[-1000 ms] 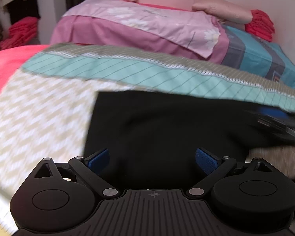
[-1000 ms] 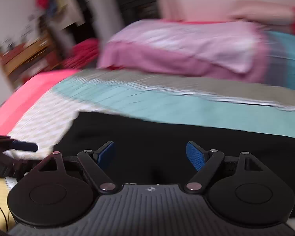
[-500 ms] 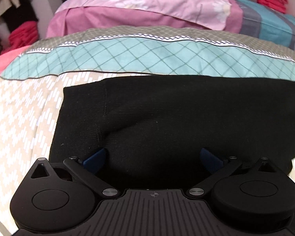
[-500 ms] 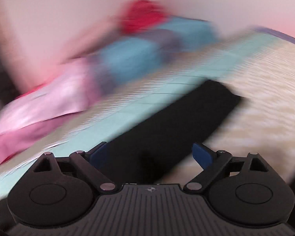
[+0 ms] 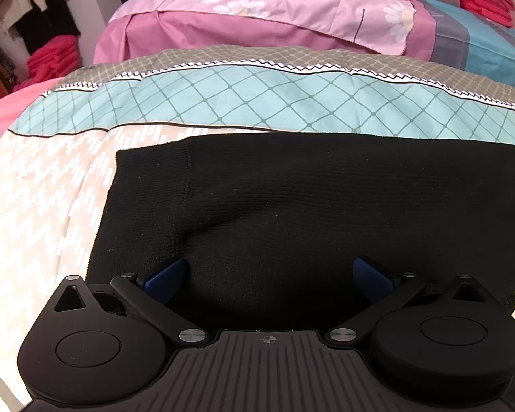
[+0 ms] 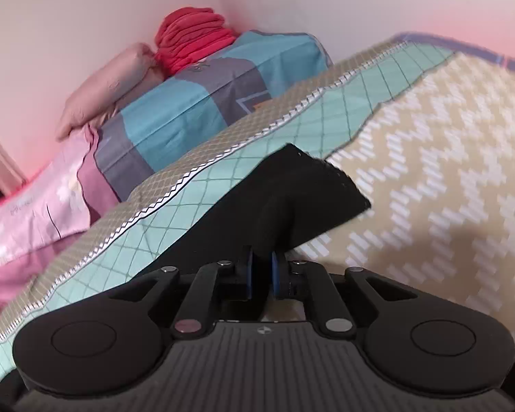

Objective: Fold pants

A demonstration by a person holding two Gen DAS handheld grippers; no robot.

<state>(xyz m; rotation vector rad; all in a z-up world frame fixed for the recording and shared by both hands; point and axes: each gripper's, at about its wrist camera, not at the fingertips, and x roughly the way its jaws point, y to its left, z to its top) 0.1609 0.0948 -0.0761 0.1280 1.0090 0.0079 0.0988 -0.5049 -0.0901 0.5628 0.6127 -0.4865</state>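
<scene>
Black knit pants (image 5: 292,206) lie flat across the patterned bedspread (image 5: 34,206), mostly on the beige zigzag part, far edge just shy of the teal band. Right gripper (image 6: 261,271) jaws just closed, blue pads pinching a raised fold of the fabric near the pants' end. Left gripper (image 5: 267,274) spread wide over the pants, fabric bunched between its fingers, not pinched.
</scene>
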